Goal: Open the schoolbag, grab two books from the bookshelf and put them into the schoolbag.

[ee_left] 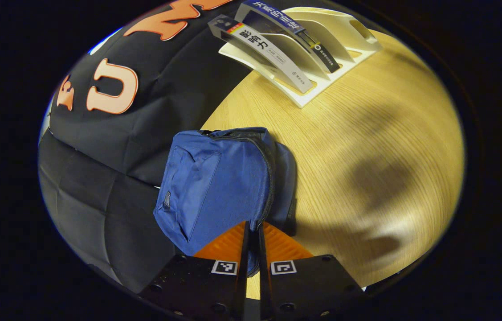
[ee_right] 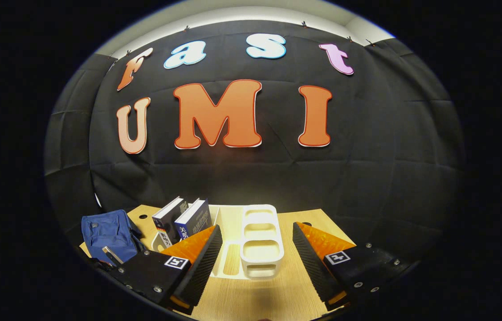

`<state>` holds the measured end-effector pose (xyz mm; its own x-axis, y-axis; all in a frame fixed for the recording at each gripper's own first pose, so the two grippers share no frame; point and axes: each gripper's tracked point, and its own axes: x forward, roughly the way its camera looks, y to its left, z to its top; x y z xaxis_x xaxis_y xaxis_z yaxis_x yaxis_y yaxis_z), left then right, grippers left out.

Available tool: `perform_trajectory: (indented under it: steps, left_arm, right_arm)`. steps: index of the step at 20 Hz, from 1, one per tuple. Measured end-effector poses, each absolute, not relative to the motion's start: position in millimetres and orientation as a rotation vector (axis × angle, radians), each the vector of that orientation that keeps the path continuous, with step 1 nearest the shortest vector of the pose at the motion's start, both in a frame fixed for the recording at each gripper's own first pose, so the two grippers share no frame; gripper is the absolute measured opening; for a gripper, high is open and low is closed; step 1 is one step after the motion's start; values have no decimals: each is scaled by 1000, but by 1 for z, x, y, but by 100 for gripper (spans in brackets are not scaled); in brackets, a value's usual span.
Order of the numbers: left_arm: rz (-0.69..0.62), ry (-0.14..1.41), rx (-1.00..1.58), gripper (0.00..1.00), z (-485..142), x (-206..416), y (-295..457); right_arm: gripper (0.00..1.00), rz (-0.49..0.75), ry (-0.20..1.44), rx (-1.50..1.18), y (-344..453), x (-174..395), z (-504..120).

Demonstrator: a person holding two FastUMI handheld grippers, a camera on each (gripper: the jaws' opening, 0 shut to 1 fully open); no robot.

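Observation:
A blue schoolbag (ee_left: 215, 183) stands at the wooden table's edge against the black cloth. Its zipper (ee_left: 270, 178) runs down to my left gripper (ee_left: 253, 249), whose fingers are pressed together on the zipper's lower end, with blue fabric between them. In the right gripper view the schoolbag (ee_right: 108, 232) sits at the far left. A white bookshelf (ee_left: 344, 62) holds two books (ee_left: 273, 53) (ee_left: 286, 26) leaning in its slots. My right gripper (ee_right: 255, 263) is open and faces the bookshelf (ee_right: 262, 240); the two books (ee_right: 168, 218) (ee_right: 195, 218) stand to its left.
The wooden table (ee_left: 366, 156) stretches bare to the right of the bag, crossed by soft shadows. The bookshelf's right-hand slots hold nothing. Black cloth closes the booth behind the table (ee_right: 255, 298).

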<state>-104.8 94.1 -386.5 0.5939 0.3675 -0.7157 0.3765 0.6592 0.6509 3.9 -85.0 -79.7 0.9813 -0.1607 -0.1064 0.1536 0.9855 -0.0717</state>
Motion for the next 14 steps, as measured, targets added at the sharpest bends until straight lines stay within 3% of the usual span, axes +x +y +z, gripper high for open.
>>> perform_trajectory:
  steps: [6, 14]
  left_arm:
    - [-53, 962, 762, 6, -356, -92, 93]
    - [-140, 891, 547, 4, -283, -60, 106]
  right_arm:
    - [95, -89, 150, -63, -61, 16, -90]
    - [95, 54, 281, -77, 15, 46, -114]
